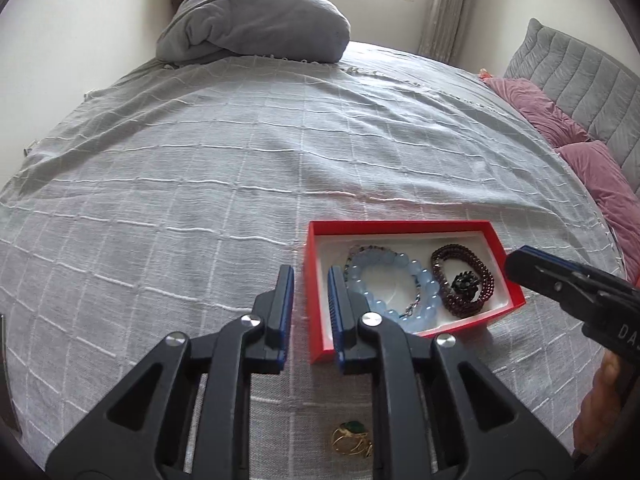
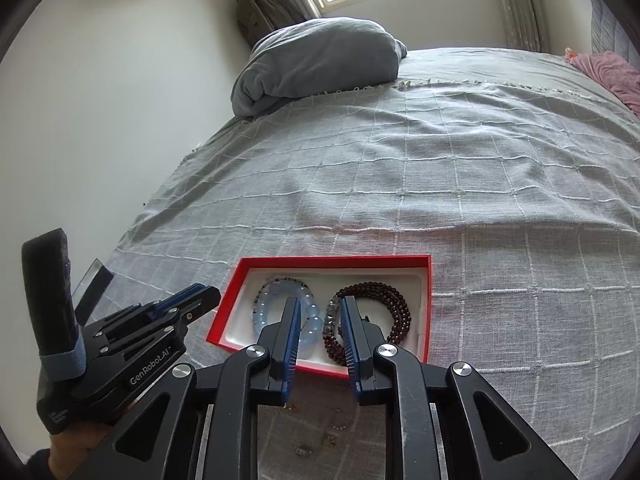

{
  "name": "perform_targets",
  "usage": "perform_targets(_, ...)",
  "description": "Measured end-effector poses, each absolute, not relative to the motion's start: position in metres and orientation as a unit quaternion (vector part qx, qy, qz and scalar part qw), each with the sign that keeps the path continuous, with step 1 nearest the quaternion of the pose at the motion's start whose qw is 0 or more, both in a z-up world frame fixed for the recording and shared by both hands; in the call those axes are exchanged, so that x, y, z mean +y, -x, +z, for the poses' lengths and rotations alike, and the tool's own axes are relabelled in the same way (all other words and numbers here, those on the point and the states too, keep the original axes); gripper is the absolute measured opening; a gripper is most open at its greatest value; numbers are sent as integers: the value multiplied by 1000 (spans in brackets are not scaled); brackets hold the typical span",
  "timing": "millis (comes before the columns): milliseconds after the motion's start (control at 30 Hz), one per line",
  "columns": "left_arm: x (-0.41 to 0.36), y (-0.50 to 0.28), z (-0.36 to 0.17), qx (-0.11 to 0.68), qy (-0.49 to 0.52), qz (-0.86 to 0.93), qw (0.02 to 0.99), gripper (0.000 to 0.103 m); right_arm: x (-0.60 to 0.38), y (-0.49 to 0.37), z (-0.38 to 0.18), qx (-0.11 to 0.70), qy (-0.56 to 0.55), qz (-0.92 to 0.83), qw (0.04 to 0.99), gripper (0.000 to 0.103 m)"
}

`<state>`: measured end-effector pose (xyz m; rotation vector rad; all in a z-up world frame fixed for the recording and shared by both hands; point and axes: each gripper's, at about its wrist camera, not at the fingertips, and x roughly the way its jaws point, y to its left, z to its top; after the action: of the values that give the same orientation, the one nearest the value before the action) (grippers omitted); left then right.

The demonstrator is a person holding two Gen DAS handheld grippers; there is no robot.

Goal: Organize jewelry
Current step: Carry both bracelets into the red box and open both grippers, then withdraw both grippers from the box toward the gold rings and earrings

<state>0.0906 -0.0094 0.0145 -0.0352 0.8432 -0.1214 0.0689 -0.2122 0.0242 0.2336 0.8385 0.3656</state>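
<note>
A red box [image 1: 400,226] with a white lining lies on the grey bedspread. Inside it are a pale blue bead bracelet [image 1: 418,272] and a dark red bead bracelet [image 1: 486,276] with a small black ornament [image 1: 464,282] resting on it. My left gripper [image 1: 310,274] is open and holds nothing, its fingers straddling the box's left wall. A gold ring with a green stone [image 1: 352,436] lies on the bedspread under it. My right gripper [image 2: 320,304] hovers open and empty over the box [image 2: 336,261], between the blue bracelet [image 2: 264,312] and the red bracelet [image 2: 400,304]. Small gold pieces [image 2: 308,448] lie on the cloth below it.
A folded grey blanket [image 1: 256,28] sits at the bed's far end under a window. Pink pillows [image 1: 600,176] and a grey quilted headboard [image 1: 580,68] run along the right. A white wall borders the bed's left edge, and a dark flat panel [image 2: 94,284] lies near that edge.
</note>
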Motion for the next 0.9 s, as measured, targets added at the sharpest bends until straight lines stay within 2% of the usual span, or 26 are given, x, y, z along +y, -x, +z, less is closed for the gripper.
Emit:
perform_targets(67, -6, -84, 15, 407, 17, -47, 912, 28, -208, -61, 24, 403, -103, 177, 892, 28)
perform_targets(300, -3, -67, 13, 408, -1, -34, 912, 30, -202, -41, 19, 413, -94, 175, 889, 35)
perform_targets(433, 1, -58, 14, 401, -8, -30, 916, 41, -202, -31, 19, 410, -83, 168, 893, 43)
perform_targets(567, 4, -53, 10, 395, -25, -16, 918, 43, -203, -22, 14, 416, -77, 159, 892, 49)
perform_targets(733, 12, -50, 2, 406, -25, -7, 914, 51, -203, -16, 9, 421, -73, 145, 892, 55)
perform_targets(900, 14, -47, -3, 405, -32, -10, 913, 54, -201, -15, -2, 437, -72, 138, 886, 58)
